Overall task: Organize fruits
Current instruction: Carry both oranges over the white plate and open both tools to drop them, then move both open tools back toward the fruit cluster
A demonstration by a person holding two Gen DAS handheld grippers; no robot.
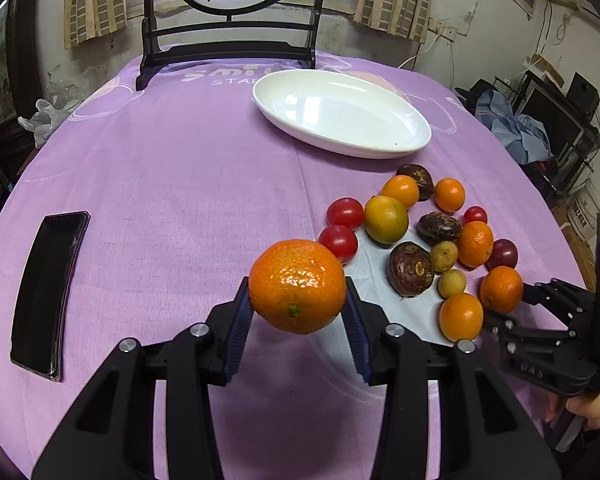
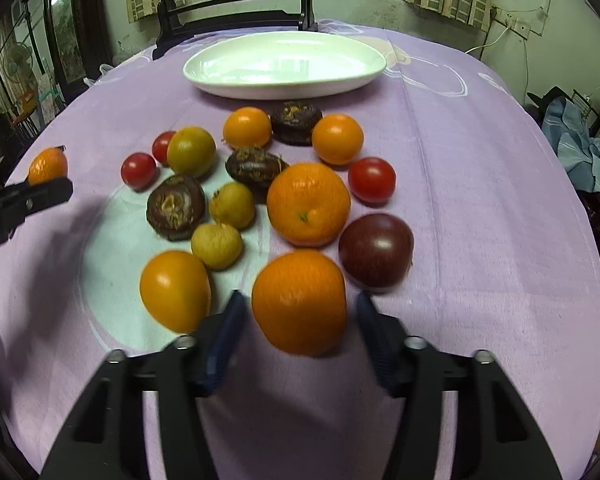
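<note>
Left claw (image 1: 297, 304) is clamped on a round, pebbly-skinned orange mandarin (image 1: 297, 286) with a small green stem scar, its blue ribbed pads (image 1: 235, 332) pressed against both sides and the fruit lifted clear of the bench. Right claw (image 2: 300, 320) stands apart, its blue pads on either side of a second smooth orange mandarin (image 2: 300, 300) that rests on the cloth; a gap shows on each side.

Under both claws the bench wears a lilac cotton tablecloth (image 1: 171, 184) with pale printed shapes. Ahead of the right claw lies a loose cluster of fruit: orange mandarins, small red cherry tomatoes (image 2: 371, 179), a dark purple tomato (image 2: 376, 252), brown ridged water chestnuts (image 2: 175, 206) and tan longans (image 2: 216, 245). Beyond the cluster sits a white oval ceramic dish (image 2: 219, 76). Left of the left claw lies a black glossy phone (image 1: 47, 292). At the far edge stands a dark wooden frame (image 1: 227, 44) holding a round painted persimmon panel, with checked curtains (image 1: 93, 0) and a window on the wall behind.
</note>
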